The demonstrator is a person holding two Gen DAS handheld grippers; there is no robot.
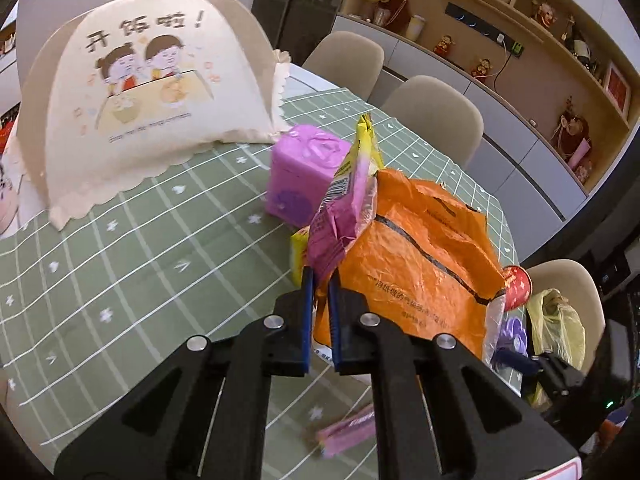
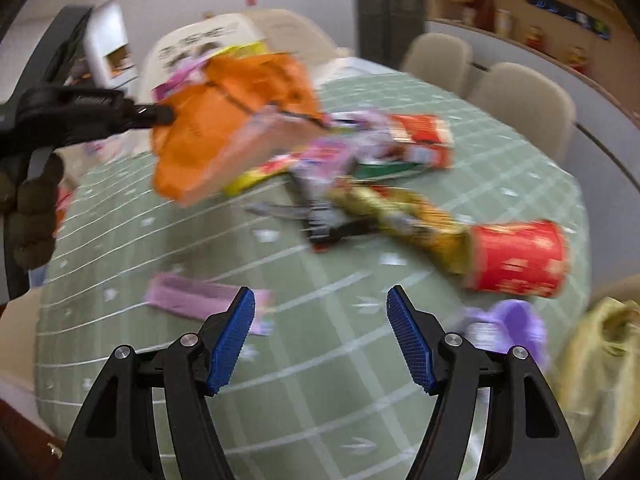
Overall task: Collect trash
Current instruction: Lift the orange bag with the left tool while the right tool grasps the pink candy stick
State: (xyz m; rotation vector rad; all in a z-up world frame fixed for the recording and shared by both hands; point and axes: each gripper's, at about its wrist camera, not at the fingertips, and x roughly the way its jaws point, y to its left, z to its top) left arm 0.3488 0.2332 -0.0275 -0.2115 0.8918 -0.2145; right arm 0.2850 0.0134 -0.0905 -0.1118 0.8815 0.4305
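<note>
Trash litters the green-checked table (image 2: 320, 400): the left gripper (image 1: 322, 280) is clamped on a pink wrapper (image 1: 340, 216) against an orange bag (image 1: 420, 264), lifted clear. The right gripper (image 2: 320, 312) gapes empty; a pink strip wrapper (image 2: 200, 300) lies crosswise just ahead-left, near the table's front edge, nearest that hand.

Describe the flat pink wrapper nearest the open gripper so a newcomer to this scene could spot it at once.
Start at the round table with the green grid tablecloth and look at its near edge, away from the heap of wrappers in the middle. The flat pink wrapper lies alone there, just beyond the left finger of the open right gripper. Unlike the crumpled orange bag and the red cup, it is long, flat and pale pink.
</note>
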